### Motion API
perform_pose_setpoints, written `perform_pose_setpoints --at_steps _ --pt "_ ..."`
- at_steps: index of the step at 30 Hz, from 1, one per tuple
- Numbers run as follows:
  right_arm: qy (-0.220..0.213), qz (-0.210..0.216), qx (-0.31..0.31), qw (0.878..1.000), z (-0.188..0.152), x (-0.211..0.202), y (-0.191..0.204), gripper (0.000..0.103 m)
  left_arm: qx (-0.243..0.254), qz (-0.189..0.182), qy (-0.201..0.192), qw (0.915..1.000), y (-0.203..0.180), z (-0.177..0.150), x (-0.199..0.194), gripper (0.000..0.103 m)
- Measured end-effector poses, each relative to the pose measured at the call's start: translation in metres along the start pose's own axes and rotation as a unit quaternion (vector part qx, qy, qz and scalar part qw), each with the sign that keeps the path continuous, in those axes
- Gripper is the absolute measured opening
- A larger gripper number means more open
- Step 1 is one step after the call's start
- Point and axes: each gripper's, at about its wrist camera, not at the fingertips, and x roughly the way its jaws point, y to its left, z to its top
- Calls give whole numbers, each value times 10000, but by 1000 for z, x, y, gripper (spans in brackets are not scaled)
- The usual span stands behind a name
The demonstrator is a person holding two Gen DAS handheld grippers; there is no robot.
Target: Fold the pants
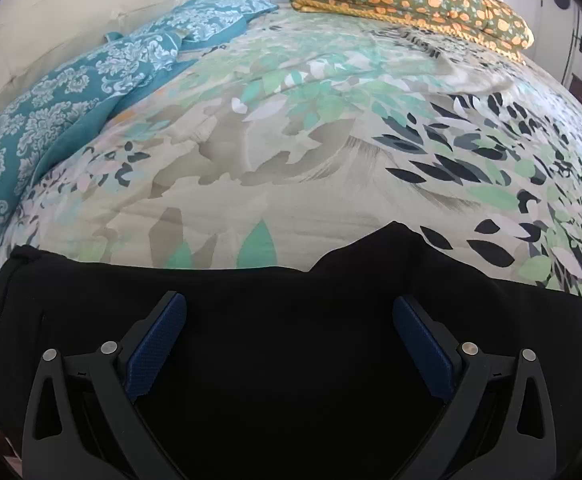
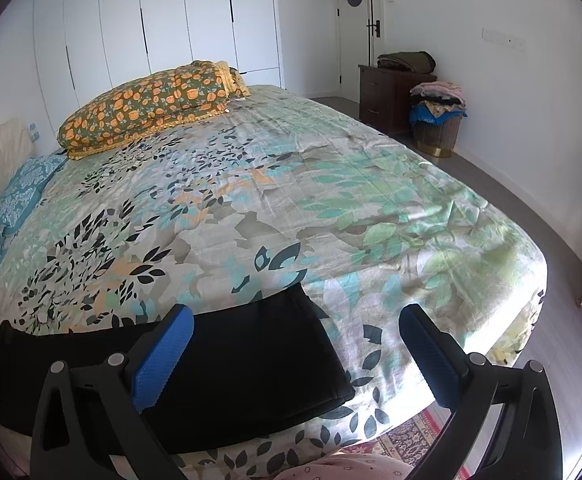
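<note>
Black pants (image 1: 291, 340) lie flat along the near edge of the bed, with a raised fold peak at their far edge. In the right wrist view the pants (image 2: 251, 364) end in a straight edge toward the right. My left gripper (image 1: 290, 304) is open above the middle of the pants, blue pads (image 1: 155, 348) wide apart and empty. My right gripper (image 2: 295, 316) is open over the pants' right end, holding nothing; its left pad (image 2: 163, 360) is over the cloth, its right pad (image 2: 431, 360) over the bedspread.
The bed has a leaf-print bedspread (image 2: 291, 200). A folded orange-flower quilt (image 2: 147, 108) and teal pillows (image 1: 71, 92) lie at the far side. A dresser (image 2: 391, 96) and a basket of clothes (image 2: 437, 120) stand by the wall. A patterned rug (image 2: 407, 436) lies on the floor.
</note>
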Motion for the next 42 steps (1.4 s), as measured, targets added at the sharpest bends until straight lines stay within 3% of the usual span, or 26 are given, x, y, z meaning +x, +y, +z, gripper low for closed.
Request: perform_pose_setpoints --at_steps 7,17,42 --pt "-30 156 2 9999 -2 -2 1 102 6 10 -7 10000 2 1 -2 103" --pt "-30 301 521 9982 1 -2 -16 102 8 11 -7 10000 2 1 -2 103" --pt "42 229 176 9996 0 0 -1 102 8 12 -7 10000 2 0 -3 103"
